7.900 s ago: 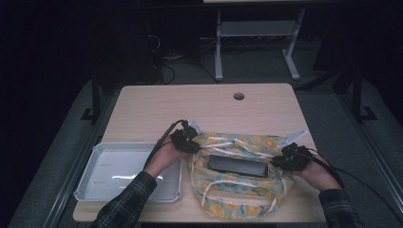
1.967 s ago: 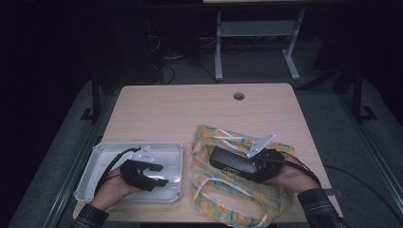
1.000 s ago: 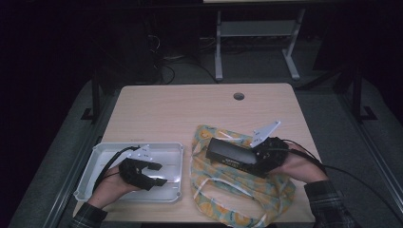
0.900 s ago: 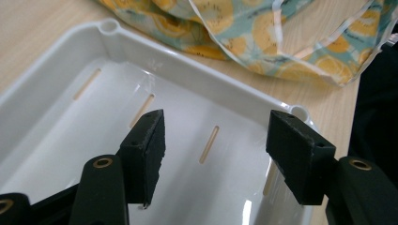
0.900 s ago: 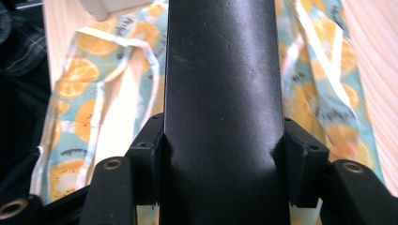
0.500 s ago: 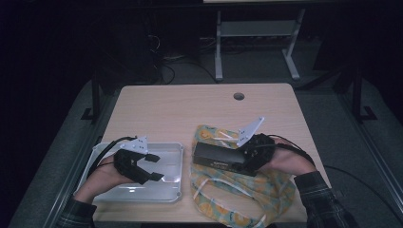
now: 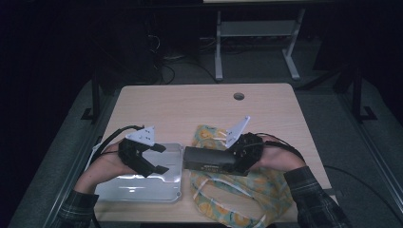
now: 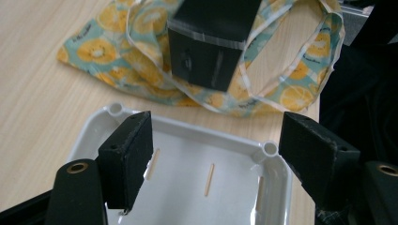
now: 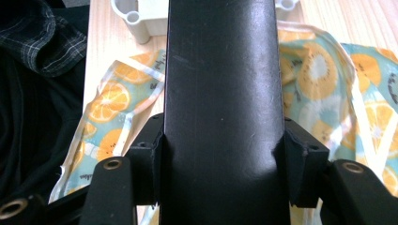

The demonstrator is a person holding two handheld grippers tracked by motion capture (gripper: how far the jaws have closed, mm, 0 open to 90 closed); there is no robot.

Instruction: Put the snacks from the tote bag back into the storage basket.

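Nearest the person, along the table's front edge, two plaid sleeves are coming in, each hand carrying a black two-jaw gripper. On the left side, the left gripper is hovering over a white plastic tray, a shallow glossy rectangle with rounded corners and small round posts at them; its jaws have just been opening and are standing wide apart with nothing between them, the blocky matte pads framing the tray's bare floor in the left gripper view. Just beside the tray, the right gripper is clamping one end of a long black box, smooth and faintly scuffed, holding it level above a soft cloth bag printed with orange slices on pale blue-green and trimmed with white straps. The bag is lying crumpled and flat, one edge nearly touching the tray. Under everything, the table is showing a light wood-grain top with a round cable hole near its far edge. Beyond it, the room is lying dark, with grey carpet, a pale metal stand and loose cables on the floor.
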